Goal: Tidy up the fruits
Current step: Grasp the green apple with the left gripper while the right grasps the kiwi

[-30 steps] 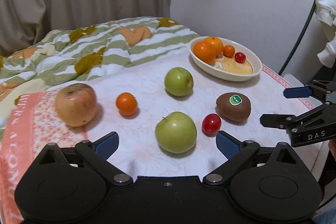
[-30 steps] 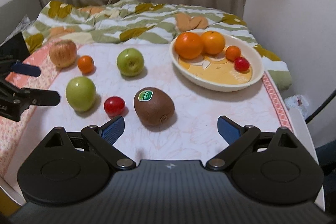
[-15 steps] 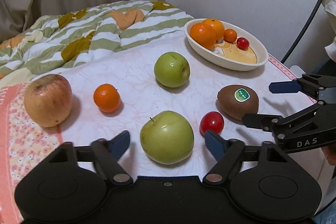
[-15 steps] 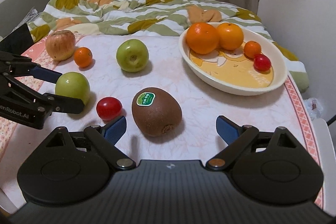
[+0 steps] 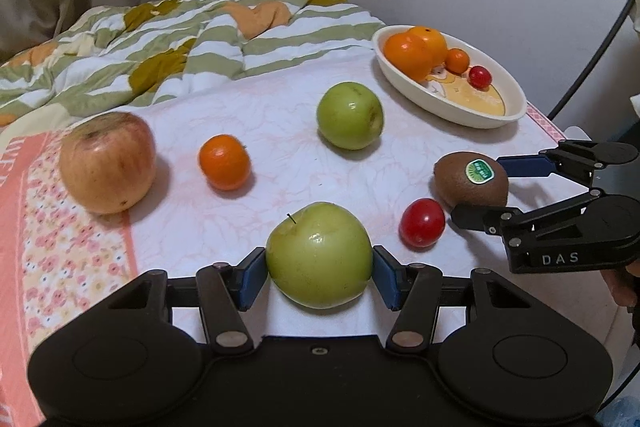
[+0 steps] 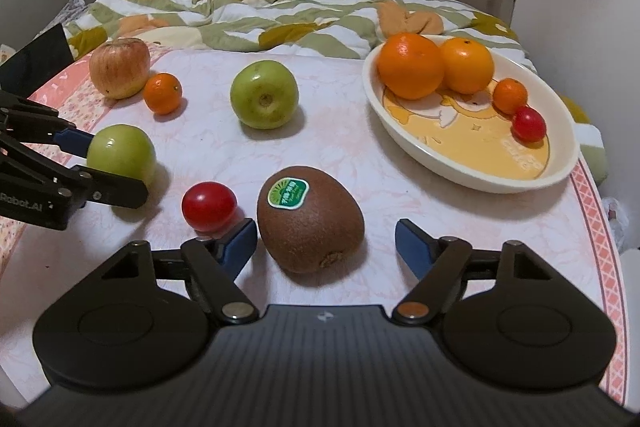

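Note:
My left gripper (image 5: 319, 277) is shut on the near green apple (image 5: 319, 254), its blue pads touching both sides; the apple rests on the table and also shows in the right wrist view (image 6: 122, 154). My right gripper (image 6: 326, 247) is open around the brown kiwi (image 6: 311, 225), pads apart from it; the kiwi also shows in the left wrist view (image 5: 472, 179). A red tomato (image 6: 209, 205) lies just left of the kiwi. A second green apple (image 6: 264, 94), a small orange (image 6: 163, 93) and a red apple (image 6: 119, 67) lie farther back.
A cream oval bowl (image 6: 476, 175) at the right holds two oranges, a small orange and a tomato. A striped quilt (image 6: 280, 11) lies behind the table. The table's pink edge (image 6: 600, 227) runs along the right.
My left gripper moved forward and closed onto the near green apple. My right gripper moved forward until its open fingers stand on both sides of the kiwi.

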Demonstrator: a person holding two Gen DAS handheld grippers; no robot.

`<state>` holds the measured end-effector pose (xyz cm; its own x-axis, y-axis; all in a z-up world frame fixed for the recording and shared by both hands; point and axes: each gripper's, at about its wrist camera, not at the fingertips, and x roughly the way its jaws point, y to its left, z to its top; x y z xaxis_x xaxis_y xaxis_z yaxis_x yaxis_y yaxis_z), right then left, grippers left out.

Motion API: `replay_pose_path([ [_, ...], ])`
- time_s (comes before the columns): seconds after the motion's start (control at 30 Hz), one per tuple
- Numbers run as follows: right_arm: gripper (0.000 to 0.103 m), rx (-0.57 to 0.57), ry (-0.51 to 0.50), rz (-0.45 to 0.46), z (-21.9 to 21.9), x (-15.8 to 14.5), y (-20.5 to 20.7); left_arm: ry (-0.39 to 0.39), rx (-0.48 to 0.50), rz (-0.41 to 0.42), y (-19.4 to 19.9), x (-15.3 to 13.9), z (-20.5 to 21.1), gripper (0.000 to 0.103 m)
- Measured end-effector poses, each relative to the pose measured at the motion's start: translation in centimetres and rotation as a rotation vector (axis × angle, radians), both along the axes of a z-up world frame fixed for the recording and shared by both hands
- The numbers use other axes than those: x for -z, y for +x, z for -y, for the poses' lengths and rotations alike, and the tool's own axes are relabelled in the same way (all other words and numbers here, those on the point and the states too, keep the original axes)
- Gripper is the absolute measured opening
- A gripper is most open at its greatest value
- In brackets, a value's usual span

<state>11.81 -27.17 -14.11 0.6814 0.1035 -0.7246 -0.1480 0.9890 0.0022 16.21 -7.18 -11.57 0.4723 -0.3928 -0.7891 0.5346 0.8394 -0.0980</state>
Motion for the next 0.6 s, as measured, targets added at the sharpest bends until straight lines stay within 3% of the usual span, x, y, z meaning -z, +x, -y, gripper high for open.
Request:
replay_pose_path([
  [0.27,0.081,-0.048,-0.008,-0.008,-0.7,0.4,0.8,0.006,-0.052,-0.006,-0.5,-0.3,-1.6,0.060],
  [0.37,0.072,-0.064,-0.019,-0.005,-1.0,0.3,0.8,-0.001,-0.071,-0.006,-0.8,-0.7,-2.3,0.060],
  [0.6,0.071,-0.050,-0.015,0.002,-1.0,-0.6,0.1,-0.025,-0.096,0.012,-2.1,-2.1,-3.1,0.060],
])
